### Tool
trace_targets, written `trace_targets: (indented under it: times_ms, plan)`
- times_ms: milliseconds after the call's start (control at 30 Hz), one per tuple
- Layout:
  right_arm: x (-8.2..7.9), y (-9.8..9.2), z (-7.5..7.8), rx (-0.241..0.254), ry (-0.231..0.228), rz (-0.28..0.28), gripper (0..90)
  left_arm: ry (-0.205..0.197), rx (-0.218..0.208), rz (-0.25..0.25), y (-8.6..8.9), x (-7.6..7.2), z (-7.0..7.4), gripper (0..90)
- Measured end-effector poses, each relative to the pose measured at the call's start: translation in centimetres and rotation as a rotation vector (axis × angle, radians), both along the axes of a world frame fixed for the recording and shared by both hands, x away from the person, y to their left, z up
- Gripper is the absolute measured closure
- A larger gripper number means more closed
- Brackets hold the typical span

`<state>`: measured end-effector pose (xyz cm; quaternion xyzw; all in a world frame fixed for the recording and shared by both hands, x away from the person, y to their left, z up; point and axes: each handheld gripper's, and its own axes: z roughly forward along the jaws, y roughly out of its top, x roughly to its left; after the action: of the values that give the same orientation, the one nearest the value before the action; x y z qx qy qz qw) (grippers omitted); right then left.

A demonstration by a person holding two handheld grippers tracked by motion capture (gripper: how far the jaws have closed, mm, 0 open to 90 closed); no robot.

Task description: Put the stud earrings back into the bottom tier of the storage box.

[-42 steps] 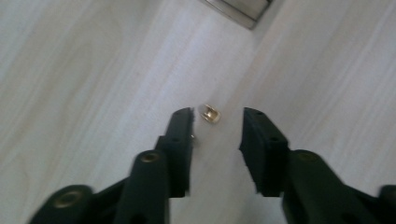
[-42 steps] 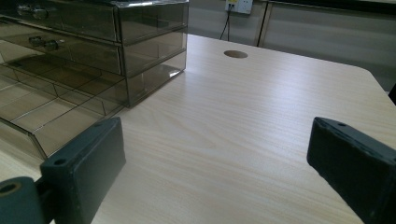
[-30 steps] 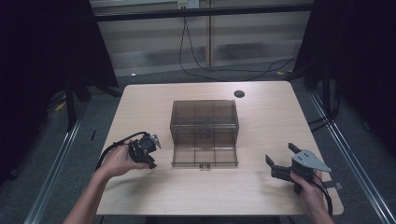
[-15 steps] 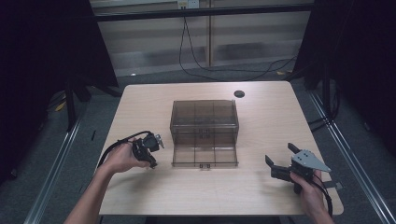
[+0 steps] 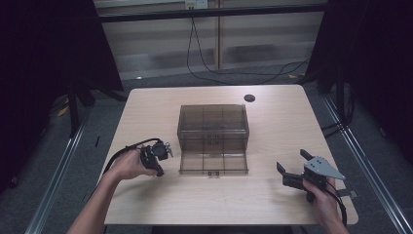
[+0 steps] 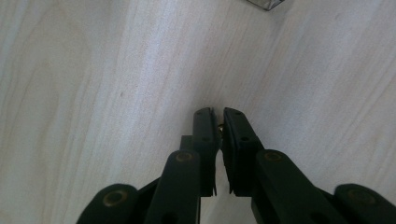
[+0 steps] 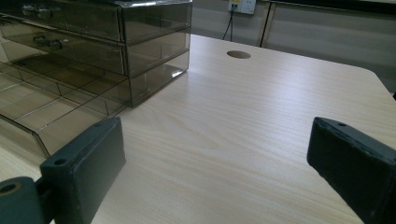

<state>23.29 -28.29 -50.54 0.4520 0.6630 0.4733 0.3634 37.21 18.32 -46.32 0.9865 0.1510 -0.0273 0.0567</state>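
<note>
A smoky see-through drawer unit [image 5: 213, 122] stands mid-table, its bottom drawer [image 5: 213, 163] pulled out toward me and divided into compartments. My left gripper [image 5: 157, 163] is tipped down onto the tabletop just left of that drawer. In the left gripper view its jaws [image 6: 220, 114] have just been closing and now pinch a tiny brass-coloured thing [image 6: 220, 126] against the wood. My right gripper [image 5: 292, 176] rests near the front right of the table. Its pads [image 7: 84, 163] stand wide apart with nothing between them, facing the drawer unit [image 7: 93, 28].
A round dark cable hole [image 5: 249, 98] lies behind the unit, also seen as the hole [image 7: 238, 54] past the right jaws. Bare wood tabletop [image 5: 272, 141] spreads right of the drawers. Cables hang behind the table's far edge.
The left hand and its gripper have barely shifted beside the drawer unit. The right gripper has kept still.
</note>
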Motion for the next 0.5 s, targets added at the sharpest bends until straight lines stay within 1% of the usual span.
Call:
trace_targets:
  times_ms: [67,133,167,233,267,400,433,467,500]
  plan:
    - [0.01,0.0,0.0,-0.001,0.0,0.0,3.7,0.004,0.003,-0.005,-0.02,0.05,0.02,84.9]
    - [0.01,-0.01,0.0,-0.001,0.0,0.0,3.7,0.023,0.003,0.001,-0.13,0.09,0.05,84.9]
    - [0.01,-0.01,-0.01,-0.001,-0.001,0.0,3.7,0.018,0.001,0.0,-0.14,0.12,0.02,85.1]
    - [0.01,0.0,-0.01,-0.001,0.0,-0.002,3.7,0.022,0.003,-0.001,-0.14,0.17,0.04,85.4]
    - [0.01,0.0,-0.01,0.0,0.001,-0.003,3.7,0.023,-0.003,0.009,-0.13,0.18,0.01,85.5]
    - [0.01,0.0,0.0,-0.001,0.0,-0.002,3.7,0.015,-0.002,0.0,-0.1,0.23,0.04,85.7]
    - [0.0,0.0,0.0,0.0,0.001,-0.002,3.7,0.024,-0.001,0.001,-0.06,0.16,0.13,85.7]
    - [0.01,0.0,0.0,-0.001,0.0,-0.002,3.7,0.018,-0.009,0.0,-0.02,0.16,0.21,85.7]
    - [0.01,0.0,-0.01,-0.001,0.0,-0.001,3.7,0.028,-0.016,0.002,0.03,0.14,0.31,85.7]
